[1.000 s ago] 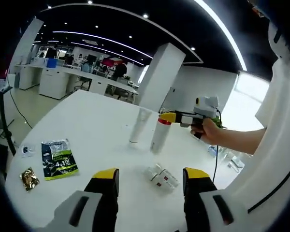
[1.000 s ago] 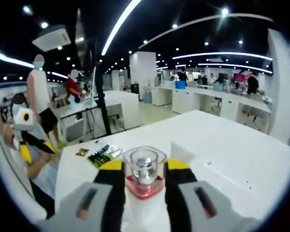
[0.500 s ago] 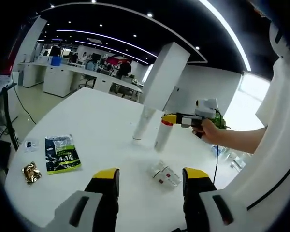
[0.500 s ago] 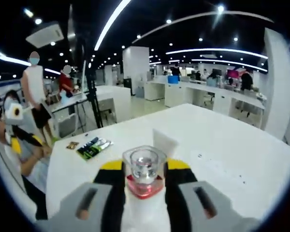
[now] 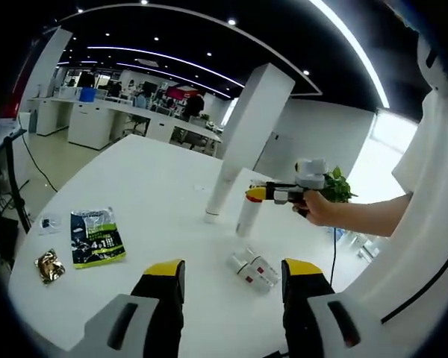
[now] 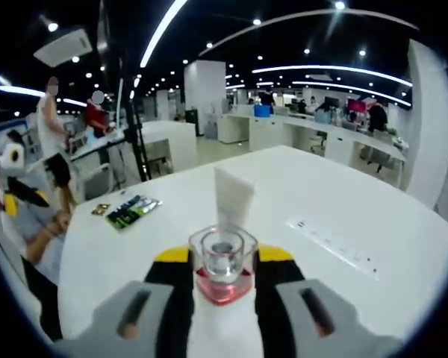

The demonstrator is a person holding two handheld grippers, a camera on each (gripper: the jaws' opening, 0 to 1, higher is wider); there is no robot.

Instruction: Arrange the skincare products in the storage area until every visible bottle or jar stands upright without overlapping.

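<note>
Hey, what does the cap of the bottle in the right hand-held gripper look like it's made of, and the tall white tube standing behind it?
Bottle cap: looks like clear glossy plastic or acrylic; you see through it. White tube: apparently matte, opaque plastic.

On my white table [image 5: 134,194] I count two upright skincare pieces: one white tube [image 5: 222,195] at about twelve o'clock from my left gripper, and one white bottle [image 5: 248,215] with a red collar and clear cap just beside it at one o'clock. One small clear-and-red bottle [image 5: 254,269] lies on its side in front of them. At nine o'clock I count three flat items: one green-and-black sachet [image 5: 95,237], one gold packet [image 5: 48,265] and one small clear packet [image 5: 48,223].
</note>
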